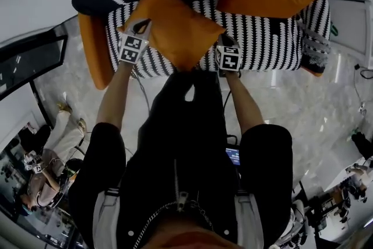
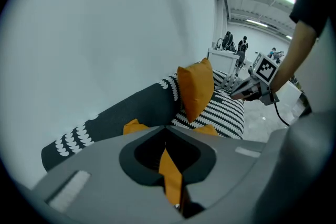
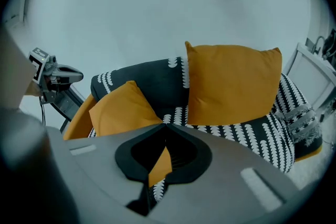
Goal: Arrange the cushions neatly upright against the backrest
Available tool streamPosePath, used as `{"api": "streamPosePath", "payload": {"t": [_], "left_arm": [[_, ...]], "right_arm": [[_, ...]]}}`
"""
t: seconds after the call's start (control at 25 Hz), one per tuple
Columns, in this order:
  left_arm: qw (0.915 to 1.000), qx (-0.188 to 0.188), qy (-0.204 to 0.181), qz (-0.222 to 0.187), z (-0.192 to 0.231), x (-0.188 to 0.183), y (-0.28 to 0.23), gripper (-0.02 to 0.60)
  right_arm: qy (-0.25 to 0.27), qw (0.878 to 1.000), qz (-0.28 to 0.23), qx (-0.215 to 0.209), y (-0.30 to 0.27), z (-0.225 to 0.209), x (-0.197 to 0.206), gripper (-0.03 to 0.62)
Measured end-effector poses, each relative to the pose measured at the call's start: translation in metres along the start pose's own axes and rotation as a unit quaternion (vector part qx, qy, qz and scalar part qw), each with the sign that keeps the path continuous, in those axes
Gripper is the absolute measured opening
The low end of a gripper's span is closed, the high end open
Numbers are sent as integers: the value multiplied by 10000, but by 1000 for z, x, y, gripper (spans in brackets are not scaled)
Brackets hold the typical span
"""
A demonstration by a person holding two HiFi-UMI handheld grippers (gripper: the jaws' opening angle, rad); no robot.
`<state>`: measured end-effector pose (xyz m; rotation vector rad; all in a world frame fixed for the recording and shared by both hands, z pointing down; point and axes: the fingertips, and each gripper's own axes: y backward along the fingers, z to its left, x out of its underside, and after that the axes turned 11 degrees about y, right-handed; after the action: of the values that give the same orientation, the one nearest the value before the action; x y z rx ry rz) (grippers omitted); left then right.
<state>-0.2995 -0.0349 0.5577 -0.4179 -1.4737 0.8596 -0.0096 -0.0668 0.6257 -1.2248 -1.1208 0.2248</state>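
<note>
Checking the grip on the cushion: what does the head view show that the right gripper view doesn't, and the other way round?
Head view only: the person's torso and the marker cube on the right gripper. Right gripper view only: that gripper's jaws shut on a fold of the held cushion. Both: the held cushion, the second cushion upright against the backrest of the striped sofa, and the left gripper.
</note>
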Motion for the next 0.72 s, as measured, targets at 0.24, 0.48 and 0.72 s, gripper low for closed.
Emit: {"api": "streamPosePath", "payload": {"t": [0.24, 0.48, 0.72], "left_arm": [[9998, 21, 76, 181, 23, 28, -11, 11], [9991, 139, -221, 340, 42, 31, -42, 32], [9980, -175, -323, 520, 78, 23, -102, 69]], "right_arm": [[87, 9998, 168, -105, -30, 26, 8, 5], [-837, 9957, 176, 370, -61, 11, 33, 5], [-1551, 9834, 318, 883, -91, -26, 59, 5]]}}
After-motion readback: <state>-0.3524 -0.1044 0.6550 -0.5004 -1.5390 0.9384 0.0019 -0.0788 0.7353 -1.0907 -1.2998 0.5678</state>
